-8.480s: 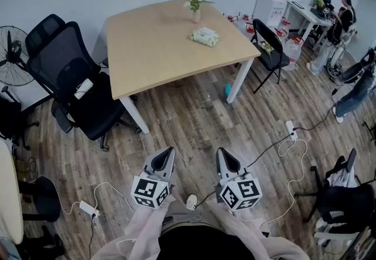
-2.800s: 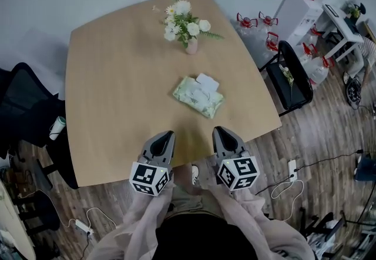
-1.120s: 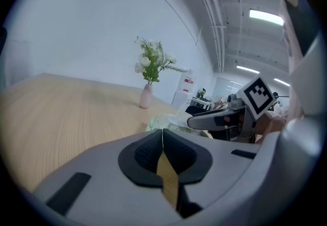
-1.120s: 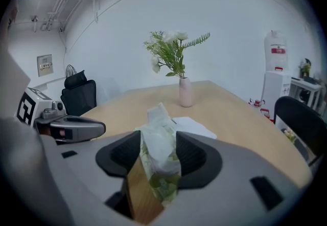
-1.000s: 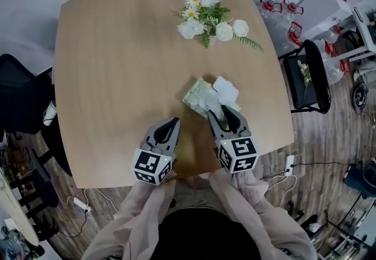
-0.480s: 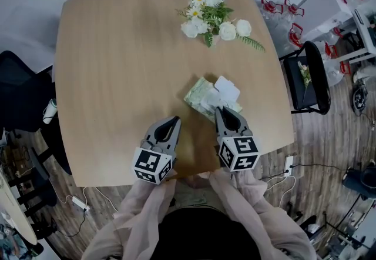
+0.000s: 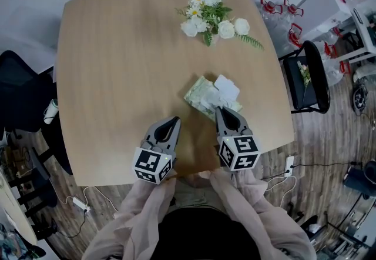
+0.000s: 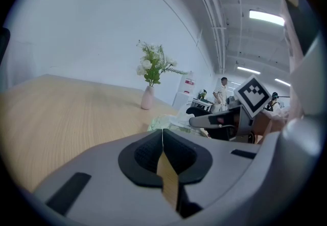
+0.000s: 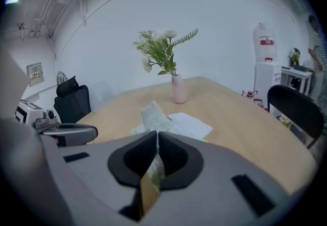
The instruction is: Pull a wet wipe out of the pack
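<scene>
Now the wet wipe (image 9: 151, 115) — standing up from the pack (image 7: 198, 90) on the table (image 7: 111, 65), just ahead of the right gripper (image 7: 224, 111) — is pinched by those jaws, which have just been closing, while the left gripper (image 7: 174, 120), clamped on nothing, is held farther off.

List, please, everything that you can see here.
table: one, light wood, centre.
wet wipe pack: one, green-white, table's near right.
wet wipe: one, white, rising from the pack.
vase of flowers: one, pink with white blooms, table's far side.
office chair: one, black, left of table.
folding chair: one, black, right of table.
left tool: one, grey, shut, empty, over table's near part.
right tool: one, grey, jaws just closed on the wet wipe.
</scene>
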### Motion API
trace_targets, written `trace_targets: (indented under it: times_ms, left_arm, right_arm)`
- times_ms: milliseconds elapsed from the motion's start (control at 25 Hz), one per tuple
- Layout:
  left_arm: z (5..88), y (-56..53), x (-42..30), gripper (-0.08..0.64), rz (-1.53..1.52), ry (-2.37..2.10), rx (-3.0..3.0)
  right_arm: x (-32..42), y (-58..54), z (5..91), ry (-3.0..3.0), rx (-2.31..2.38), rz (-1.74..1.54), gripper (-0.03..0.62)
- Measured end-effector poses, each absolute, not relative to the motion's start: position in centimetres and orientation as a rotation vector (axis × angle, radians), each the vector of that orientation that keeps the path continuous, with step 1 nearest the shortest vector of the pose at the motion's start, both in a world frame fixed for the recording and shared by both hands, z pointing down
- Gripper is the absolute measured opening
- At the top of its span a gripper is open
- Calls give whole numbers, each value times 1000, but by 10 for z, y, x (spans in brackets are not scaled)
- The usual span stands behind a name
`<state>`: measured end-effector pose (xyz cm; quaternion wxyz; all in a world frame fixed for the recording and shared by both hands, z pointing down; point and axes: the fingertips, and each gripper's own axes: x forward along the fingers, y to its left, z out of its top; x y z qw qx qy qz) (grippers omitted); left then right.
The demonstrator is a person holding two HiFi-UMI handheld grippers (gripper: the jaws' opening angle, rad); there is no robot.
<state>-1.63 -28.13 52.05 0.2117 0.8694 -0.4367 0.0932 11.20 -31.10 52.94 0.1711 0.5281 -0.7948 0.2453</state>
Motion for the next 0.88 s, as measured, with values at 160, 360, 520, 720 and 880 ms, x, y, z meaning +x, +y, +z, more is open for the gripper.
trace_targets:
  times_ms: [160,360,520,720,880]
  left_arm:
    - [520,-279,-17,15,266,-1215,2417]
    - [518,-276,-17,14,264,-1215,2423]
    - [517,-272,-18,15,265,-1218,2424]
    - [515,-269,-20,15,263,-1225,2426]
    - [514,-266,-20,14,262,-1228,2431]
  right_arm:
    - [111,-308,527,-2264,1496,686,20]
    - [110,-304,525,-2271,1493,677,18]
    - [109,-300,524,-2271,1494,673,18]
    - [106,-294,522,-2278,1485,665,18]
    - [103,-288,523,-2288,1467,668,17]
